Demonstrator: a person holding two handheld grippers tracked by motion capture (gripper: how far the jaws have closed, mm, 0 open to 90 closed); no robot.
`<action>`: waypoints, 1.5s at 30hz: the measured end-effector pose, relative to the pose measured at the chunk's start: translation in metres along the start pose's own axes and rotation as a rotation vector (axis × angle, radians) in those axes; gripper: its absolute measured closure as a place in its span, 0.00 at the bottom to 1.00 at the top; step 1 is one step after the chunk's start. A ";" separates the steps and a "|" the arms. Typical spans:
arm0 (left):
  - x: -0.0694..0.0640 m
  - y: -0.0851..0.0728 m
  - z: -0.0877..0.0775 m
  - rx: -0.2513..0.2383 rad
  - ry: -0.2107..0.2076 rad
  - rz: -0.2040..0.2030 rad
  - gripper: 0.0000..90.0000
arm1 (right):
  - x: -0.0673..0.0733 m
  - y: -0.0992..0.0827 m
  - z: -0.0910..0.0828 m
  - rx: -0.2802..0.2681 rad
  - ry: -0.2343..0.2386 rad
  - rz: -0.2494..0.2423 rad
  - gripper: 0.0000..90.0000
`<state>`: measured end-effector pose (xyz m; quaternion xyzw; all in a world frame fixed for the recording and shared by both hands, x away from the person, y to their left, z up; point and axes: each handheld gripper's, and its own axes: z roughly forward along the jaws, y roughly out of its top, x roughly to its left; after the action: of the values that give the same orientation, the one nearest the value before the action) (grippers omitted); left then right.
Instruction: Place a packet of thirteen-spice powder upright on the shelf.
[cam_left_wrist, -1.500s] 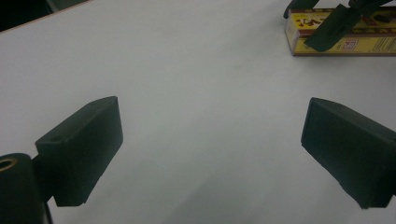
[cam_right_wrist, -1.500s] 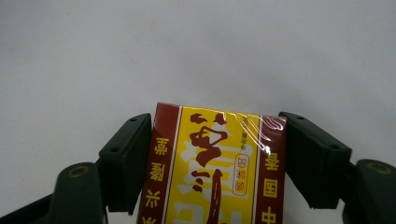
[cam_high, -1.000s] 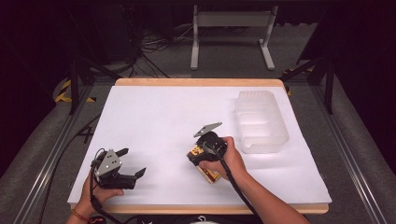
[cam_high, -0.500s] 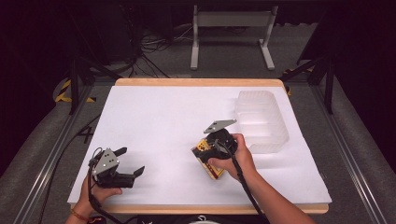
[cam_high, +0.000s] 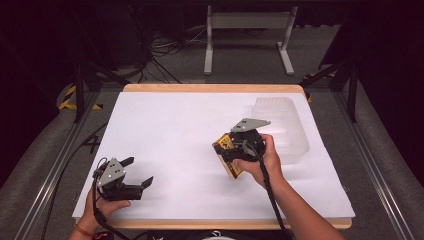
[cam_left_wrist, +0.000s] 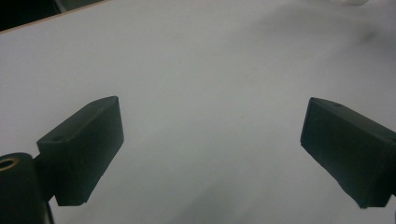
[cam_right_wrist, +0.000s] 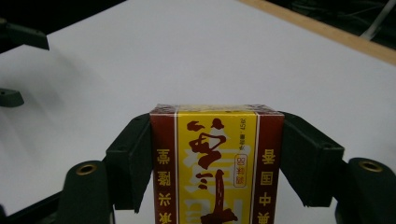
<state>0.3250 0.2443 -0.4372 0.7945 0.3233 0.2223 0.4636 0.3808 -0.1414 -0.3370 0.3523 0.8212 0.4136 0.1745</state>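
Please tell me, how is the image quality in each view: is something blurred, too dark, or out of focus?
High view: the white table is evenly lit, the room behind very dark, and the clear bin looks faint against the white. Left gripper view: soft overall, its open tongs slightly blurred. Right gripper view: the red and yellow box is fairly sharp, while the table edge behind is softer.

A white table top (cam_high: 175, 130) with a pale wooden edge sits on grey carpet (cam_high: 240, 70). Behind it, a white metal stand (cam_high: 247, 35) and tangled black cables (cam_high: 160, 50) (the far room is dark). Black frame legs (cam_high: 80, 90) flank both sides.
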 end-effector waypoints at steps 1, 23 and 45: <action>0.000 0.000 0.000 -0.001 -0.004 0.001 0.07 | -0.002 0.002 -0.003 -0.011 -0.010 -0.003 0.36; -0.002 -0.001 0.003 0.029 -0.013 0.017 0.07 | -0.056 0.017 -0.033 -0.144 -0.162 0.040 0.36; -0.005 -0.001 0.006 0.049 -0.010 0.032 0.07 | -0.118 -0.012 -0.036 -0.111 -0.313 0.176 0.36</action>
<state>0.3255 0.2373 -0.4414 0.8118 0.3137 0.2177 0.4418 0.4363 -0.2516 -0.3253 0.4726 0.7259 0.4120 0.2827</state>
